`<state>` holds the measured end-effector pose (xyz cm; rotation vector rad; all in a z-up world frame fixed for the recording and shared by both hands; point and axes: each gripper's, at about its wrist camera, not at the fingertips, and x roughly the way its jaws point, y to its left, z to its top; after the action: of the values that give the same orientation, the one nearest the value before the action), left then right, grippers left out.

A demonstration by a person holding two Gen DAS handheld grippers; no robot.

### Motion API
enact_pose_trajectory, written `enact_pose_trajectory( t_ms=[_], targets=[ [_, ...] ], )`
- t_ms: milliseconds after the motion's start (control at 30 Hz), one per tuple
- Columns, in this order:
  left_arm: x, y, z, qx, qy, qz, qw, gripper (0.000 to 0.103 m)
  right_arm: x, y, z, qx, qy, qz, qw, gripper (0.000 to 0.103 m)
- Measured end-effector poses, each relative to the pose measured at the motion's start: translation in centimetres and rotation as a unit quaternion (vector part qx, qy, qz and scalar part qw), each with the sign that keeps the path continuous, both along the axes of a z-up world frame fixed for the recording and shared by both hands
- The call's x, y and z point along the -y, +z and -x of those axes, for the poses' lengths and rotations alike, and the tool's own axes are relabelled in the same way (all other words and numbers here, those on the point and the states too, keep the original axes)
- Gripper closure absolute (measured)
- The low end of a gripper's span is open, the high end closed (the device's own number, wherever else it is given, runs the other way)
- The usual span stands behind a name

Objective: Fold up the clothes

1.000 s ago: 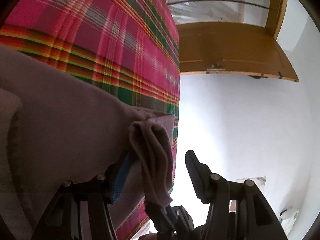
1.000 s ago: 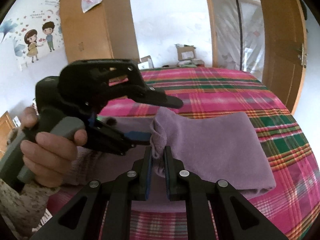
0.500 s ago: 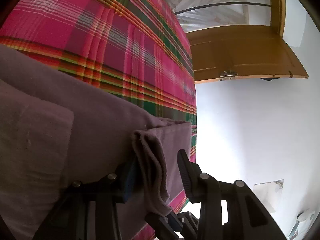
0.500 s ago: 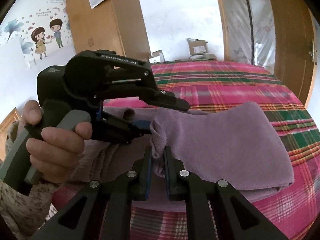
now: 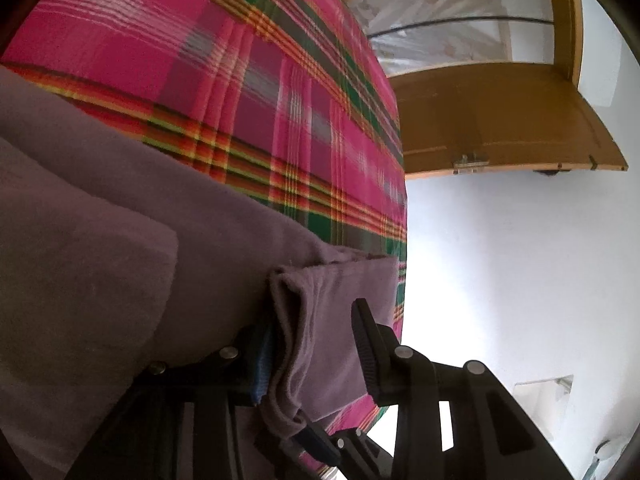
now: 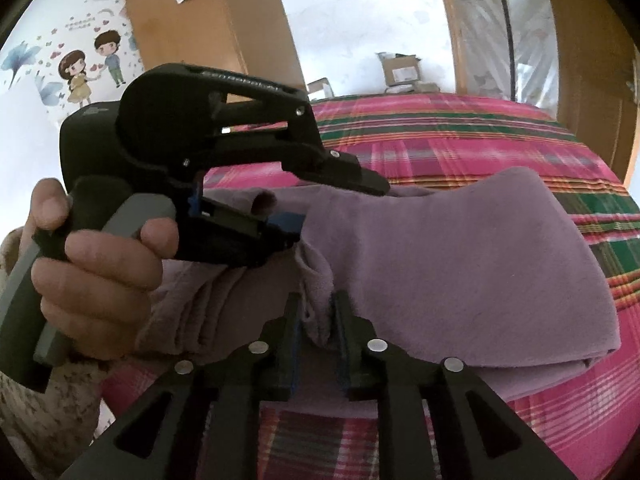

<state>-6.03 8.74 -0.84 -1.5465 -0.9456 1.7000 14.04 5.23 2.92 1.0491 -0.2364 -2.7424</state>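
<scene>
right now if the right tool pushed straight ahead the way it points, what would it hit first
The right tool is already shut on a bunched edge of the purple garment, so that cloth comes first. Just beyond, slightly left, sits the left tool; depth is unclear.

Garment (image 6: 460, 256) was plain mauve-purple, no pattern. Bed cover (image 6: 460, 136) was plaid — magenta ground crossed by green, orange and yellow stripes. Left gripper (image 6: 320, 200) was black with a grey handle and blue finger pad; right gripper (image 6: 316, 344) black. Door (image 5: 500, 120) was tan wood — walls white.
</scene>
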Motion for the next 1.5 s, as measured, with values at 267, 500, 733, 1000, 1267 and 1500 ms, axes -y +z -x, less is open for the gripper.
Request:
enact_pose_trajectory(
  t_ms=[267,500,733,1000,1267,1500],
  targets=[
    [0.8,1.3,-0.2,-0.012,0.039,0.006,0.9992,0.067,-2.2,1.4,-1.8,-0.015,0.008,0.040,0.999,0.077],
    [1.5,3.1,-0.6,-0.046,0.076,0.018,0.9959,0.067,-6.8,3.3,-3.6,-0.049,-0.081,0.026,0.995,0.073],
    [2.0,5.1,-2.1,-0.084,0.052,0.003,0.9951,0.067,-9.7,2.6,-2.9,-0.021,-0.175,-0.049,0.983,0.073],
    [0.1,4.3,-4.0,-0.084,-0.038,0.043,0.9948,0.066,-10.5,0.3,-3.2,0.015,-0.191,-0.065,0.979,0.073],
    [1.1,3.3,-4.5,-0.070,-0.042,0.087,0.9929,0.067,-10.3,0.7,-4.0,0.012,-0.194,-0.069,0.978,0.072],
    [5.2,3.9,-6.7,-0.094,-0.020,0.125,0.9874,0.067,-8.9,1.6,-4.5,-0.010,-0.188,-0.061,0.980,0.072]
  ],
)
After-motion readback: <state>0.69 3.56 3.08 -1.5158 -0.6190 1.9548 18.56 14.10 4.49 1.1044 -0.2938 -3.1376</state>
